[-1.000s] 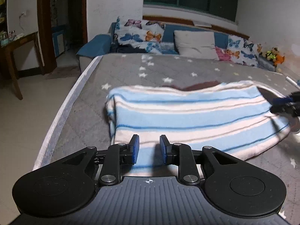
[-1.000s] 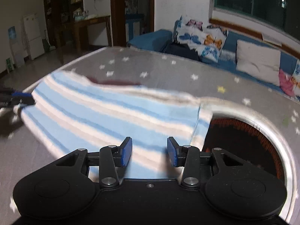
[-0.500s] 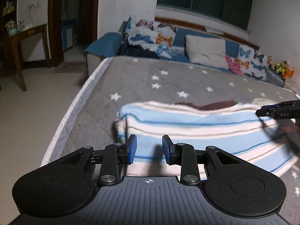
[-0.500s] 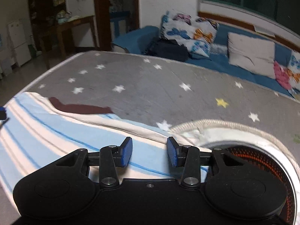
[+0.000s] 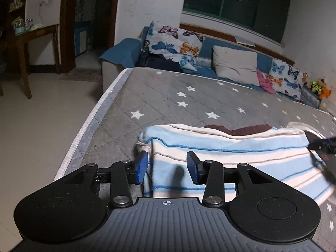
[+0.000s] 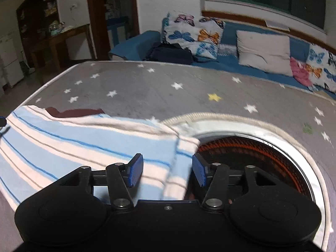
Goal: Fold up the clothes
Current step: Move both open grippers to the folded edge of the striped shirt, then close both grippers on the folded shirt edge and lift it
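A folded blue-and-white striped garment (image 5: pixel 231 157) lies on the grey star-patterned mattress (image 5: pixel 168 96); a dark red piece (image 5: pixel 237 129) shows at its far edge. My left gripper (image 5: pixel 167 168) is open and empty over the garment's left near corner. My right gripper (image 6: pixel 167 171) is open and empty over the garment's (image 6: pixel 84 145) right end. The right gripper's tip shows at the right edge of the left wrist view (image 5: pixel 323 145).
A round basket (image 6: pixel 252 147) with a pale rim and dark orange-lined inside sits on the mattress just right of the garment. A sofa with butterfly cushions (image 5: pixel 178 42) and a beige pillow (image 5: pixel 235 65) lies beyond. The mattress's left edge (image 5: pixel 88 126) drops to the floor.
Both grippers have drawn back and up from the garment and their jaws have opened wider. The garment lies still on the mattress.
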